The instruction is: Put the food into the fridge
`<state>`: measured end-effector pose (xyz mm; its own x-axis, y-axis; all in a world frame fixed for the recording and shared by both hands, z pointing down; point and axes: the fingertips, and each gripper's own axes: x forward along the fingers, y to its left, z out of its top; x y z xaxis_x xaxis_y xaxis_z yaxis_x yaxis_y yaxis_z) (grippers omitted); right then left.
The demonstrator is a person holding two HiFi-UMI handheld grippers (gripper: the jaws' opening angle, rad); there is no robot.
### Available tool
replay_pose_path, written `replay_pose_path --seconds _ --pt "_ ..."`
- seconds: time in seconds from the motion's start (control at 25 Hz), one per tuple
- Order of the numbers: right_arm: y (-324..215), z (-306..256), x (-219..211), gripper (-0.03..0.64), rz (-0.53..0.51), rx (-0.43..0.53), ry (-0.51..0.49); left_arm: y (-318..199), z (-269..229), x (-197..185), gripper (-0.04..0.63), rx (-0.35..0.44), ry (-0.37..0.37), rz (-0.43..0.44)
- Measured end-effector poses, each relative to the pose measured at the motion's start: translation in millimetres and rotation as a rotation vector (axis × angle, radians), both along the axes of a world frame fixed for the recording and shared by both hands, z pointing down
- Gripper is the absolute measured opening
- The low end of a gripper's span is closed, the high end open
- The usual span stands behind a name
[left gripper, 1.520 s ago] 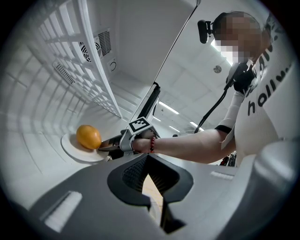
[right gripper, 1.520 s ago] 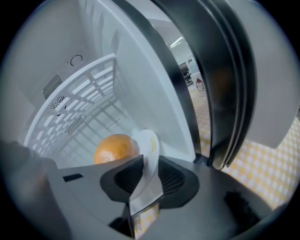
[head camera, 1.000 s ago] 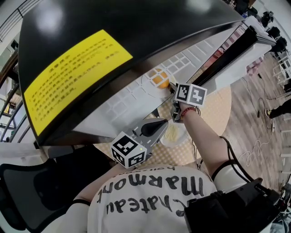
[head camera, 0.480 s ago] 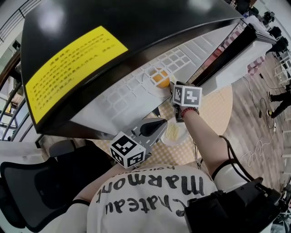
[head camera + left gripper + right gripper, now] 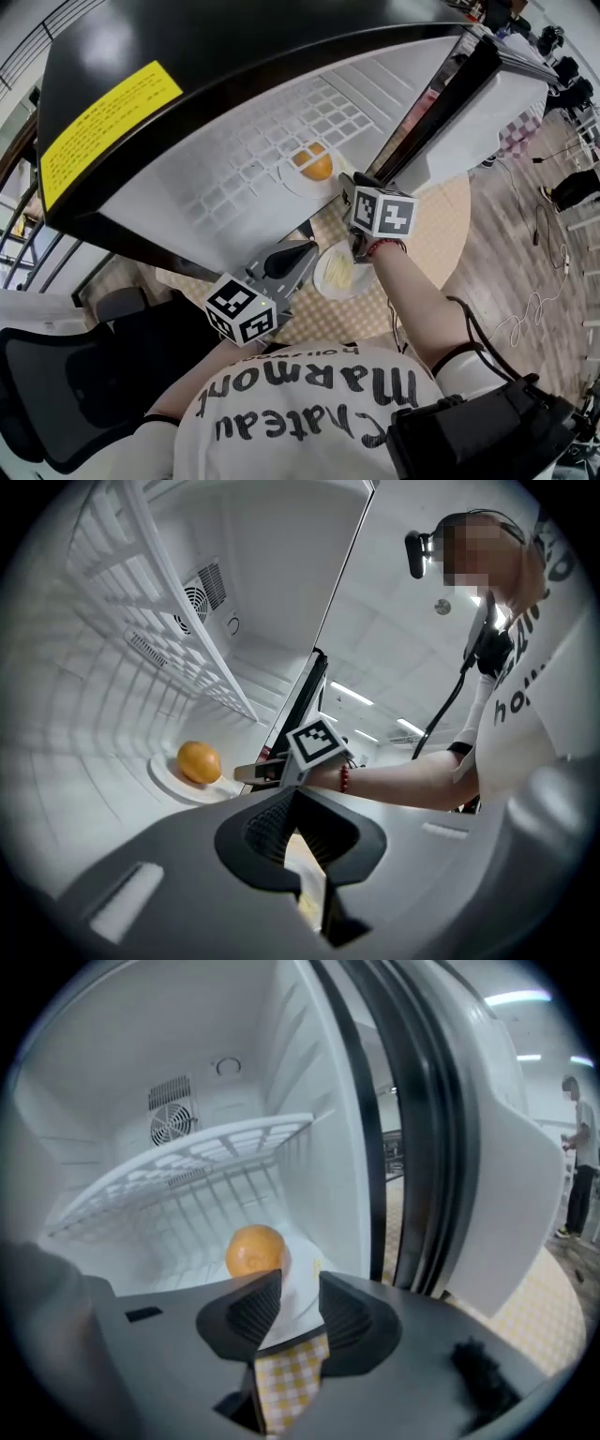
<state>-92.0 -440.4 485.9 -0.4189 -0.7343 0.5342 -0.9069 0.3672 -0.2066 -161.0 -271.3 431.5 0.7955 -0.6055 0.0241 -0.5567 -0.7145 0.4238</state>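
Backing off from the white plate [image 5: 171, 780] whose rim it was at a second ago, the right gripper [image 5: 300, 1293] is hanging just outside the fridge [image 5: 112, 1063]; its jaws have just been opening and are standing wide, gripping nothing, with the plate's rim showing beyond the gap. Nearest the person, the left gripper [image 5: 296, 794] is pointing level above the checked table [image 5: 436, 220], its jaws resting together at the tips with nothing between them. Just ahead of it a second plate [image 5: 322, 281] of pale yellow food [image 5: 343, 266] is sitting on the table. Further in, the orange [image 5: 255, 1251] is lying on the white plate on the fridge floor, under the wire shelf [image 5: 187, 1171], and the door [image 5: 502, 94] is standing open.
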Motion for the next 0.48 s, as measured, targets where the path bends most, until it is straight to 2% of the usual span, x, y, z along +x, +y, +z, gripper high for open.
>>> replay_pose_path --seconds 0.12,0.2,0.36,0.48 --pt "21 -23 11 0.108 -0.034 0.050 -0.082 1 -3 1 0.000 0.002 -0.016 -0.060" --pt "38 -40 29 0.067 -0.050 0.097 -0.110 6 -11 8 0.000 0.018 -0.021 -0.100" --pt "77 -75 79 0.035 -0.052 0.190 -0.156 23 -32 29 0.001 0.045 -0.001 -0.189" --pt "114 -98 122 0.021 -0.069 0.235 -0.171 45 -46 58 0.001 0.068 0.023 -0.223"
